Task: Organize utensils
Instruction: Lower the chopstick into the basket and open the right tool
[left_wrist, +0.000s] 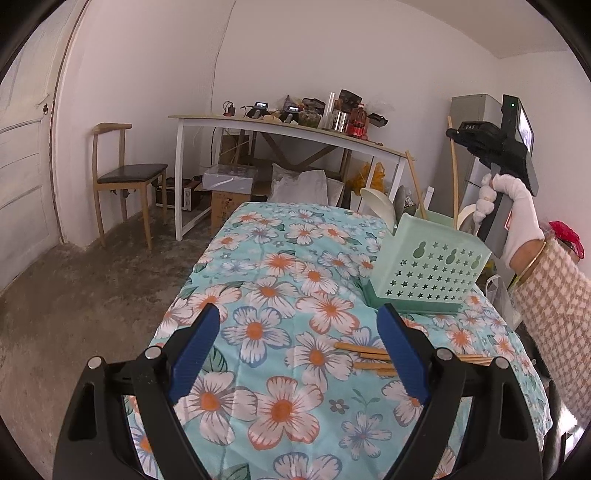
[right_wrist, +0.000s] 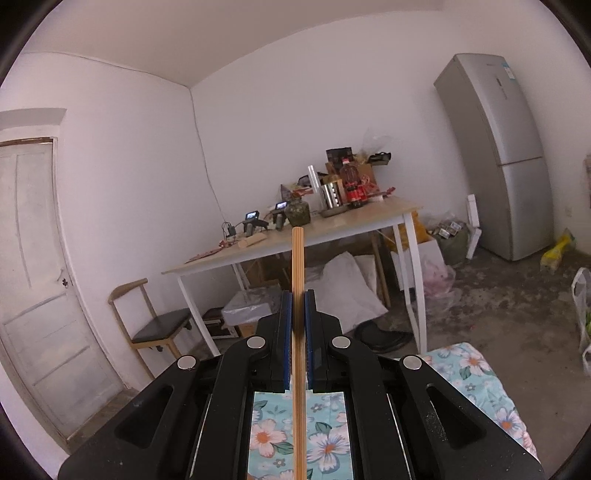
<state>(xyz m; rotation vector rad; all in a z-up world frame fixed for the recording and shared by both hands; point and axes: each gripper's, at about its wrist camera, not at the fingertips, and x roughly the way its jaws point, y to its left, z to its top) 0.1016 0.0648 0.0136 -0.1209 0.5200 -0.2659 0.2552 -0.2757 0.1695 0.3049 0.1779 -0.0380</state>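
My left gripper (left_wrist: 299, 317) hangs open low over the floral tablecloth (left_wrist: 280, 258), with nothing between its blue pads. Several wooden chopsticks (left_wrist: 369, 357) lie on the cloth just beside and behind its right finger. A mint green utensil basket (left_wrist: 432, 266) with star holes stands at the right, holding a white ladle (left_wrist: 376, 203), spoons and a stick. My right gripper (right_wrist: 297, 295) is shut on one chopstick (right_wrist: 297, 258), which runs up between its pads. A white-gloved hand (left_wrist: 509, 206) holds that gripper (left_wrist: 452, 133) high above the basket.
The table's left edge drops to a bare concrete floor (left_wrist: 92, 288). A wooden chair (left_wrist: 125, 177) and a cluttered white desk (left_wrist: 288, 129) stand against the far wall. A grey fridge (right_wrist: 498, 155) is in the right corner, with bags on the floor near it.
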